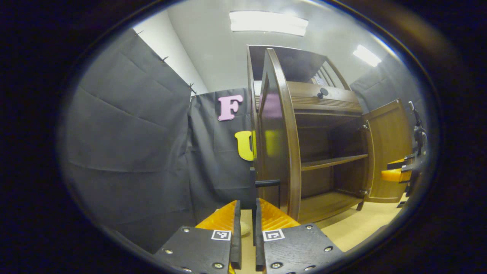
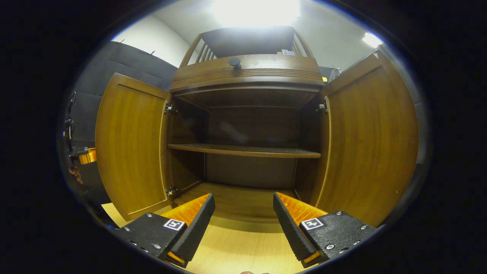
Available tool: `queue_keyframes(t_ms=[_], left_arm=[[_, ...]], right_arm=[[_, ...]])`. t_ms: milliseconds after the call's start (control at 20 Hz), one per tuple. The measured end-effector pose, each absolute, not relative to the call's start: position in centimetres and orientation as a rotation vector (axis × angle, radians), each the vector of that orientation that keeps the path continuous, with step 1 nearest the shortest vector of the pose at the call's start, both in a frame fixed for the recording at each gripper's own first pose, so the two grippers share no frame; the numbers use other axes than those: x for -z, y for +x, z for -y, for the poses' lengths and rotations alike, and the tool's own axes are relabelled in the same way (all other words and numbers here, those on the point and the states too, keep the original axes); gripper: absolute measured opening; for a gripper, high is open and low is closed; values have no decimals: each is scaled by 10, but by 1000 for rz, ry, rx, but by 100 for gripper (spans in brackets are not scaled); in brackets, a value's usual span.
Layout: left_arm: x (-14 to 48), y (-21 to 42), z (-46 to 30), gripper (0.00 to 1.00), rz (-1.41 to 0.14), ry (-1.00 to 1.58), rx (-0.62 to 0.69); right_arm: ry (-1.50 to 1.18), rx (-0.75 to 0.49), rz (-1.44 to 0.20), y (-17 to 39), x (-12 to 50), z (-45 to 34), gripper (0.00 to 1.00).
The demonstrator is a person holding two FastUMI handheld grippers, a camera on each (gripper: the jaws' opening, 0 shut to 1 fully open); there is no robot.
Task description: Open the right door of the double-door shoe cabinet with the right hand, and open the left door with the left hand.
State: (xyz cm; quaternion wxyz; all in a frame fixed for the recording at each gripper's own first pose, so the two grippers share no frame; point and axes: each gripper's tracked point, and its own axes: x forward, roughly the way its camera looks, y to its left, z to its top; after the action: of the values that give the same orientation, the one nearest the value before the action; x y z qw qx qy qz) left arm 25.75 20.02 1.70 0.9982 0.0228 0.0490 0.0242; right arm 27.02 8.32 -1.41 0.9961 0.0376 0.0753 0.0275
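- The double-door shoe cabinet (image 2: 247,76) stood on a pale wooden floor (image 2: 236,247) with both doors swung wide.
- In the right gripper view, the right tool (image 2: 243,219) faced straight into the open cabinet. Its fingers were spread well apart and held nothing.
- The left door (image 2: 129,148) stood out to the left of that view, and the right door (image 2: 373,144) to the right, each turned on its hinges so its inner panel faced the camera.
- Between the doors lay a dark interior with one middle shelf (image 2: 243,151) and a bare bottom board (image 2: 236,201).
- A round knob (image 2: 234,61) sat on the drawer front above the doors.
- In the left gripper view, the left tool (image 1: 247,224) had its fingers nearly together, with a thin dark upright bar in the narrow gap. It looked like the left door's handle (image 1: 266,183), though whether both fingers pressed on it could not be told.
- The left door (image 1: 276,137) was seen edge-on here, directly ahead of the left tool, its long axis upright.
- The left tool was the nearer one to this door; the right tool (image 1: 395,173) appeared far off at the right edge, beside the right door (image 1: 388,148).
- Judged from the door positions, both openings looked done, with only letting go of the handle left.
- The left gripper view gave the handle and the door's outer edge; the right gripper view gave the full interior and hinges.
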Motion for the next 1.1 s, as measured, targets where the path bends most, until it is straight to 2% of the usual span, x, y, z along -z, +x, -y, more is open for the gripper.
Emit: queue_keyframes(t_ms=[50, 100, 300, 450, 550, 700, 750, 900, 1000, 1100], left_arm=[[-18, 255, -196, 15, -99, 47, -40], [-19, 255, -198, 9, -103, 71, -37], [-16, 244, -210, 22, -124, 127, -54], [-19, 236, -220, 22, -129, 153, -108], [-32, 231, -228, 15, -93, 163, -175], [-51, 215, -218, 15, -21, 170, -223], [-56, 216, -212, 22, -1, 164, -226], [-74, 214, -200, 22, 80, 135, -256], [-81, 222, -179, 8, 105, 72, -230], [-77, 238, -147, 10, 84, 8, -179]], right_arm=[[77, -55, -150, 270, 14, -83, 95], [79, -54, -149, 272, 14, -83, 95], [86, -34, -144, 274, 13, -81, 95], [117, -37, -132, 274, 10, -84, 95], [120, -42, -127, 276, 8, -84, 95], [123, -50, -106, 273, 2, -84, 95], [131, -57, -95, 273, 0, -86, 95], [156, -55, -83, 272, -3, -87, 95], [130, -33, -68, 274, -5, -83, 96], [97, 6, -48, 275, -8, -75, 95]])
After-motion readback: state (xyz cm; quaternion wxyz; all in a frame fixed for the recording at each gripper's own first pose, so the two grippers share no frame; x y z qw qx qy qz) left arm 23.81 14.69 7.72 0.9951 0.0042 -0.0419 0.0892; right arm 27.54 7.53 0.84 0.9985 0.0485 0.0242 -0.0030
